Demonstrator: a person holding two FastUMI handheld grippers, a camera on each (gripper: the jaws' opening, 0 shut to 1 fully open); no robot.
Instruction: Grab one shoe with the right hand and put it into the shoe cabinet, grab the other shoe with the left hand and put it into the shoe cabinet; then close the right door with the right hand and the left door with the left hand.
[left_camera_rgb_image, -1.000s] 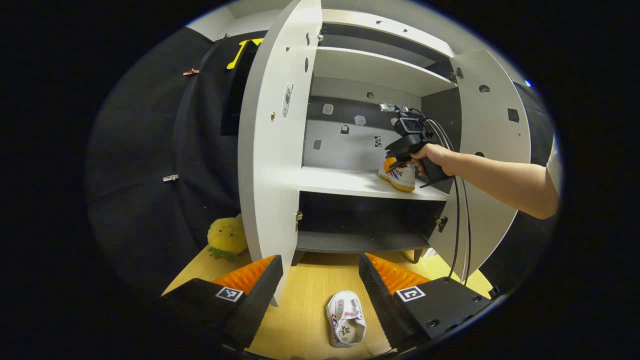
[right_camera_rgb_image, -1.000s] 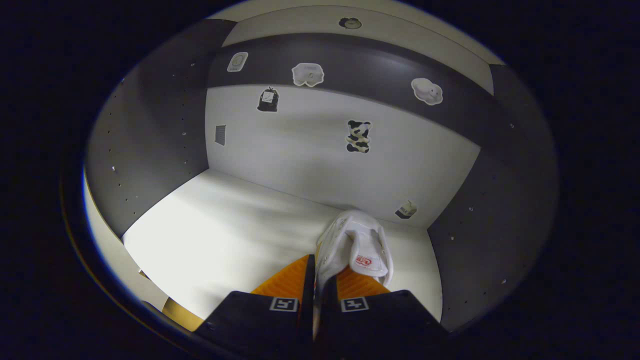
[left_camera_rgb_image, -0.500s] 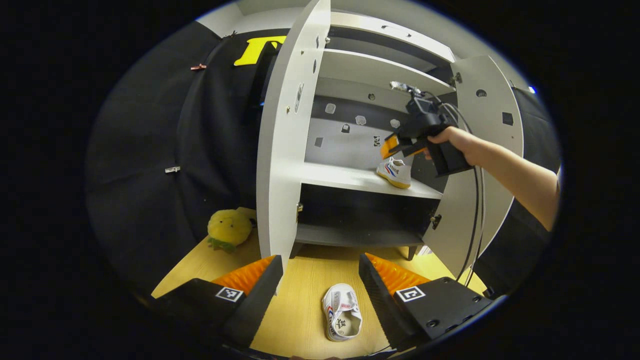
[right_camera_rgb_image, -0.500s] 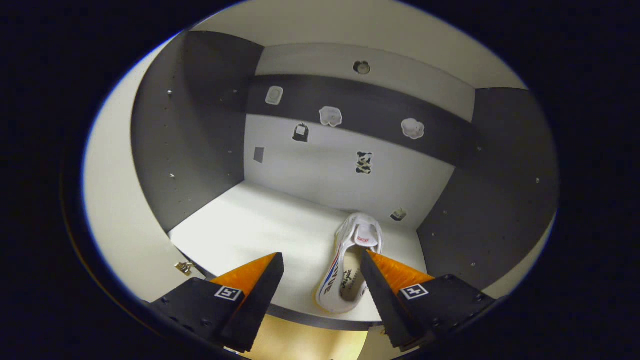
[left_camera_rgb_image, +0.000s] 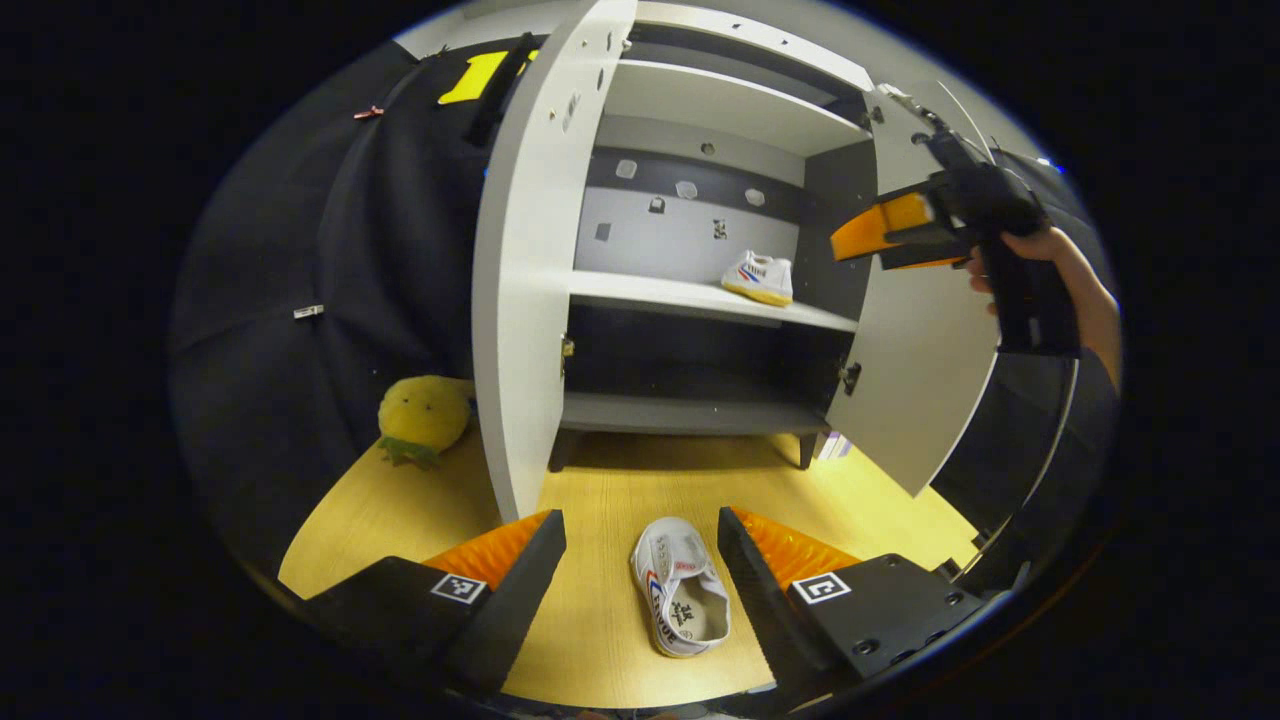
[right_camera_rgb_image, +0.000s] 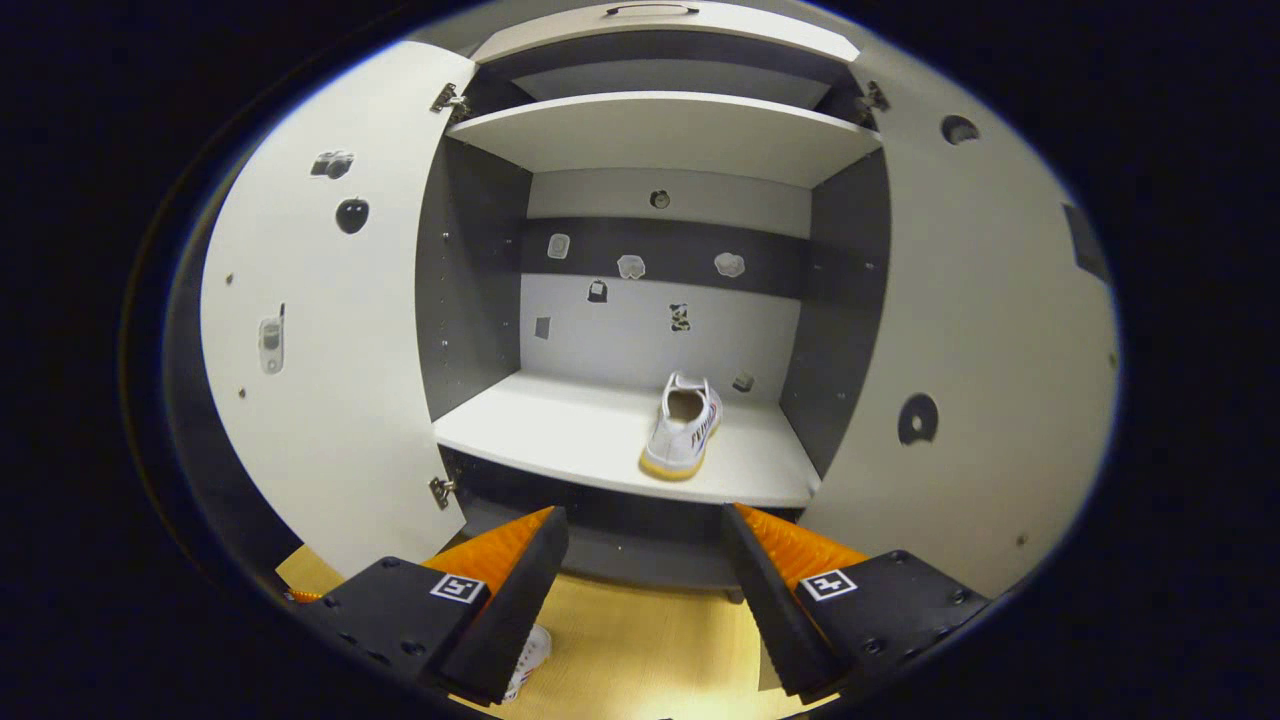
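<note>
Your left gripper (left_camera_rgb_image: 640, 560) hangs low over the wooden floor (left_camera_rgb_image: 620, 480) with its fingers spread wide and nothing between them. The second shoe (left_camera_rgb_image: 680, 598) lies on the floor at 6 o'clock in the left gripper view, in the gap between the two fingers but touching neither; its opening faces up and its toe points toward the cabinet.

The shoe cabinet (left_camera_rgb_image: 700, 300) stands ahead at 12 o'clock with both doors swung open. In that same view the left door (left_camera_rgb_image: 520, 280) juts toward you at about 11 o'clock and the right door (left_camera_rgb_image: 915, 390) hangs open at about 3 o'clock. The first shoe (left_camera_rgb_image: 760, 278) sits upright on the middle shelf (left_camera_rgb_image: 650, 295), toward the shelf's right end, near the dark side wall.

Your right gripper (left_camera_rgb_image: 880, 232) shows at 2 o'clock in the left gripper view, held in your hand (left_camera_rgb_image: 1035, 250) in front of the right door, outside the cabinet. In the right gripper view its fingers (right_camera_rgb_image: 510, 570) stand well apart and hold nothing; the first shoe (right_camera_rgb_image: 683, 428) lies well beyond them at 12 o'clock, heel toward you. A pale shape at 7 o'clock beside the left finger in the right gripper view may be the toe of the second shoe, though too little shows to be sure.

A yellow plush toy (left_camera_rgb_image: 422, 418) rests on the floor at 9 o'clock, left of the left door, against the black cloth wall.
</note>
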